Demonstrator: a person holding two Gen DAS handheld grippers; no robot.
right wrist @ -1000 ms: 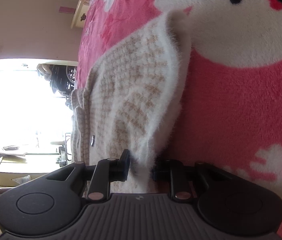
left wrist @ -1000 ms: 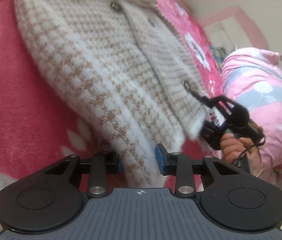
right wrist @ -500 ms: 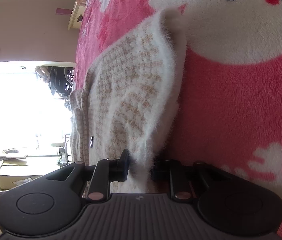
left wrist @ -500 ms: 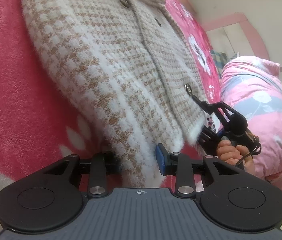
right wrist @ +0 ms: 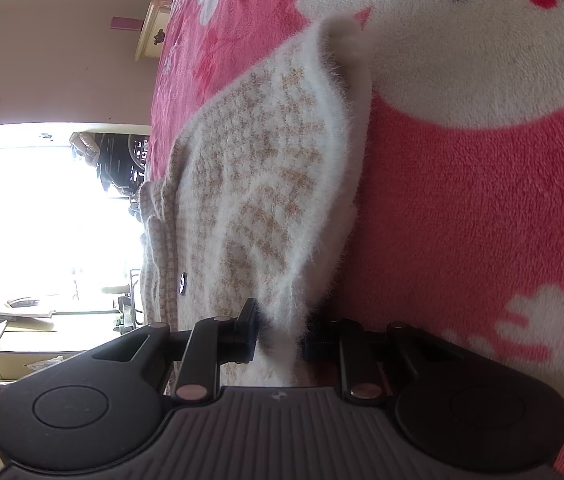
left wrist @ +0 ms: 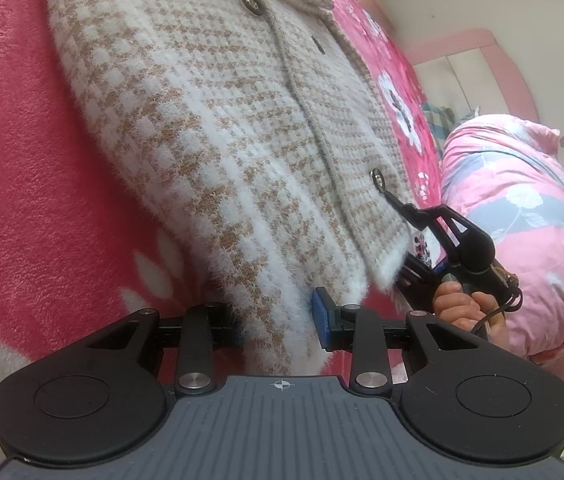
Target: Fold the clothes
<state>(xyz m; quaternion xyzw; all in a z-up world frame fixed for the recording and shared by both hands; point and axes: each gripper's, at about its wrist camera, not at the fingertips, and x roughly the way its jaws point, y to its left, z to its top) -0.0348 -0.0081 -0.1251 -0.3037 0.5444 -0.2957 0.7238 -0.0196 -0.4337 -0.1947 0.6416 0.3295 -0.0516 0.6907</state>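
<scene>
A fuzzy white and tan houndstooth cardigan point(left wrist: 210, 128) with metal buttons lies on a pink floral blanket point(left wrist: 22, 168). My left gripper point(left wrist: 276, 318) has the cardigan's white hem between its fingers and is shut on it. In the left wrist view the right gripper point(left wrist: 410, 240) grips the hem's other corner, held by a hand. In the right wrist view my right gripper point(right wrist: 282, 332) is shut on the cardigan's point(right wrist: 266, 184) fuzzy hem, held on edge beside the blanket point(right wrist: 482, 208).
A pink flowered quilt point(left wrist: 530, 216) is bundled at the right of the bed. A pale wall and pink door frame point(left wrist: 478, 40) stand behind it. In the right wrist view a bright window point(right wrist: 50, 208) and a cream bedside cabinet point(right wrist: 158, 24) lie beyond the bed.
Both grippers have moved along with the hem in them, and the cardigan lies more stretched out, with more of its buttoned front and collar showing. The grips have not changed.
</scene>
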